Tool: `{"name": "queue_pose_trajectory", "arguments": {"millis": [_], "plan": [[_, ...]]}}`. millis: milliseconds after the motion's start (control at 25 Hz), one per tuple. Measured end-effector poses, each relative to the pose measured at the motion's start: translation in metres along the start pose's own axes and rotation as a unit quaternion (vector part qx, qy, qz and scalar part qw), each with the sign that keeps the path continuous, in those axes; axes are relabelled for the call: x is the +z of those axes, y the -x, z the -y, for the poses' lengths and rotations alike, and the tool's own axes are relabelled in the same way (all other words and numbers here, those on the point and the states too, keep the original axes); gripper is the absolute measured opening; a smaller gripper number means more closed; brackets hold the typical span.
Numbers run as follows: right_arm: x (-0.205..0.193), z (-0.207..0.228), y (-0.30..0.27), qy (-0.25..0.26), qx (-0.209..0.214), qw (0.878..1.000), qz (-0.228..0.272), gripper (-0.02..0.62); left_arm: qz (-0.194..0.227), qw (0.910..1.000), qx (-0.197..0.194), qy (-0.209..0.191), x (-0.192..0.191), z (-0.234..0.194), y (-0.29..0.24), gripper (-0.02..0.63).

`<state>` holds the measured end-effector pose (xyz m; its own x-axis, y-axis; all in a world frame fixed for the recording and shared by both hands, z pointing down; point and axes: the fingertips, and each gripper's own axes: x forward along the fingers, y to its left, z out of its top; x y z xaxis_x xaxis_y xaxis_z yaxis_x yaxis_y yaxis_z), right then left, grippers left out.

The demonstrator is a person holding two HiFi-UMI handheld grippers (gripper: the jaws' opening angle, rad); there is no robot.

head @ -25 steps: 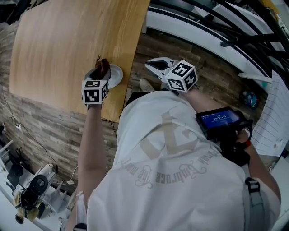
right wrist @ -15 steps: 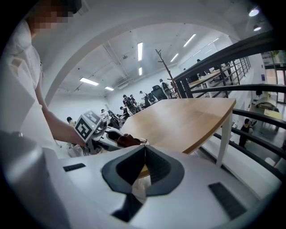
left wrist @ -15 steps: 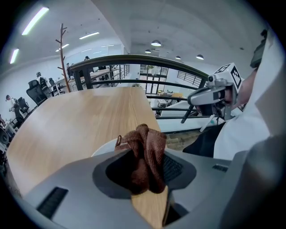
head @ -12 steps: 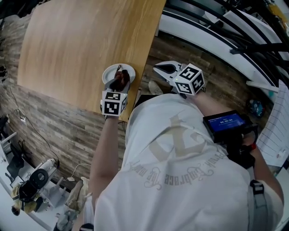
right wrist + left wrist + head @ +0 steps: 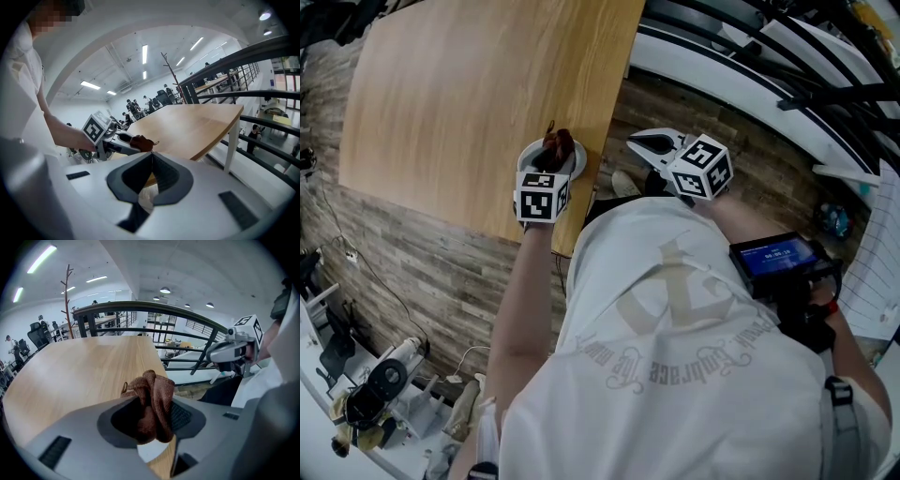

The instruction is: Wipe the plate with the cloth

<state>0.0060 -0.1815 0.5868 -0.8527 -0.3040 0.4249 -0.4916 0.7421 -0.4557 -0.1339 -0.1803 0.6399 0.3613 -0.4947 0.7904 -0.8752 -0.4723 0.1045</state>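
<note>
1. The wooden counter (image 5: 469, 103) lies under the left tongs (image 5: 151, 416).
2. The white plate (image 5: 525, 157) sits just below the left tongs, near the counter's edge.
3. The right tongs (image 5: 149, 159) are pressed together and empty, off the counter, to the right of the left tongs.
4. The brown cloth (image 5: 560, 146) is pinched in the left tongs, over the plate.

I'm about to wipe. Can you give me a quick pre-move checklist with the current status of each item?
1. Cloth clamped in the left gripper jaws: ok.
2. Cloth positioned over the plate: ok.
3. Cloth actually pressing on the plate: cannot tell.
4. Plate resting on the table: ok, though it is close to the edge.
5. Plate steadied by the right gripper: not ok. Its jaws are shut on nothing, and it is held off beside the table.
</note>
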Motion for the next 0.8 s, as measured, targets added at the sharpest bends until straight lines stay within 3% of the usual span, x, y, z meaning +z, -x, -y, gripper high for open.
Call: {"name": "queue_pose_trajectory", "arguments": {"millis": [280, 520, 800], "plan": [[0.004, 0.006, 0.0, 0.004, -0.009, 1.0, -0.004, 0.014, 0.009, 0.9995, -0.023, -0.019, 0.018, 0.011, -0.012, 0.17], [0.005, -0.003, -0.011, 0.012, 0.019, 1.0, -0.014, 0.014, 0.001, 0.9974, -0.046, -0.056, 0.003, 0.049, -0.004, 0.17], [0.011, -0.014, -0.008, 0.025, 0.05, 0.998, -0.017, 0.014, 0.001, 0.9998, -0.013, -0.016, -0.013, 0.054, 0.016, 0.17]]}}
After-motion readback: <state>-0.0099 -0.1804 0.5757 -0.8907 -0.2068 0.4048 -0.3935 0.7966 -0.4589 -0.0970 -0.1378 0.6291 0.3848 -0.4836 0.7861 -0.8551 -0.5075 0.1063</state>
